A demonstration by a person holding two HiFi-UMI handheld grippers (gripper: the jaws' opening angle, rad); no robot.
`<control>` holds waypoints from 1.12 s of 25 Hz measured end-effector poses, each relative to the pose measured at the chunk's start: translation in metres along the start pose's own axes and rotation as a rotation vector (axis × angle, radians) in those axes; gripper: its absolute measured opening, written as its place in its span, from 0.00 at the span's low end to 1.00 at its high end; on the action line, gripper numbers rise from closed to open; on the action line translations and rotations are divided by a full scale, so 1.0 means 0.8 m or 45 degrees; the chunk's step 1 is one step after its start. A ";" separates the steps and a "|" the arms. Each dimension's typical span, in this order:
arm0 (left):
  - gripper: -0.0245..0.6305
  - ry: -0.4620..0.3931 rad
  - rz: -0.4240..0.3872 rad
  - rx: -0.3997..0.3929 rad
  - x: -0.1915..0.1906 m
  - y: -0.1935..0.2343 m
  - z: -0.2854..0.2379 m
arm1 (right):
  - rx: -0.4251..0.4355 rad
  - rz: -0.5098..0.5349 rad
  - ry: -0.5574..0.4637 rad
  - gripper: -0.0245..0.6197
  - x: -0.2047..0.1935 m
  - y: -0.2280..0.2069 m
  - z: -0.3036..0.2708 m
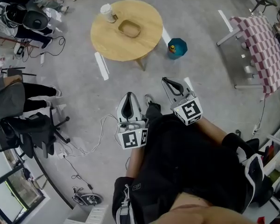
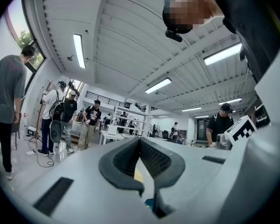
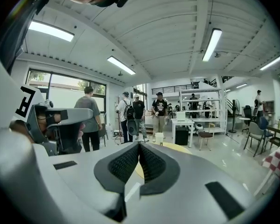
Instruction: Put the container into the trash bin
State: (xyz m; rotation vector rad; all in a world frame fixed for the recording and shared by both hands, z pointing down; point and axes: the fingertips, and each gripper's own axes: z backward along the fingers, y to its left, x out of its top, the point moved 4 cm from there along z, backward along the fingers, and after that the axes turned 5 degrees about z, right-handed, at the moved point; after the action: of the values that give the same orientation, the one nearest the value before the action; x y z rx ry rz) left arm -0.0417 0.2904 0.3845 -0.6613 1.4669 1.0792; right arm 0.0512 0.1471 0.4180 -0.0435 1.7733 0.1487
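Observation:
A shallow tan container [image 1: 129,29] sits on the round wooden table [image 1: 144,43], with a paper cup [image 1: 106,11] beside it at the table's left rim. The teal trash bin [image 1: 177,48] stands on the floor just right of the table. My left gripper [image 1: 128,105] and my right gripper [image 1: 170,84] are held side by side over the floor, well short of the table, pointing toward it. Both are shut with nothing in them. In the right gripper view the gripper [image 3: 139,144] points at the cup [image 3: 159,138] and the table [image 3: 182,148]. The left gripper [image 2: 140,140] hides the table.
A table with a checkered cloth [image 1: 263,50] stands at the right. At the left are an office chair [image 1: 35,129], seated and standing people [image 1: 9,94], bags and cables [image 1: 84,148] on the floor. White tape strips [image 1: 101,65] mark the floor near the round table.

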 end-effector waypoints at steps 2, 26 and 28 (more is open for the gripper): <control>0.05 0.007 0.004 -0.016 0.006 0.027 -0.018 | -0.007 0.001 0.005 0.08 0.007 0.002 -0.033; 0.05 0.039 0.038 0.020 0.015 0.180 -0.191 | 0.051 0.024 0.094 0.08 0.010 -0.067 -0.290; 0.05 0.042 0.043 0.033 0.016 0.192 -0.215 | 0.066 0.028 0.111 0.08 0.010 -0.081 -0.317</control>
State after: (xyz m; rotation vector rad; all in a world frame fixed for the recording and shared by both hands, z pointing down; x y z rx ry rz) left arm -0.2552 0.2035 0.4005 -0.6408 1.5228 1.0775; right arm -0.1897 0.0520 0.4559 0.0074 1.8643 0.1183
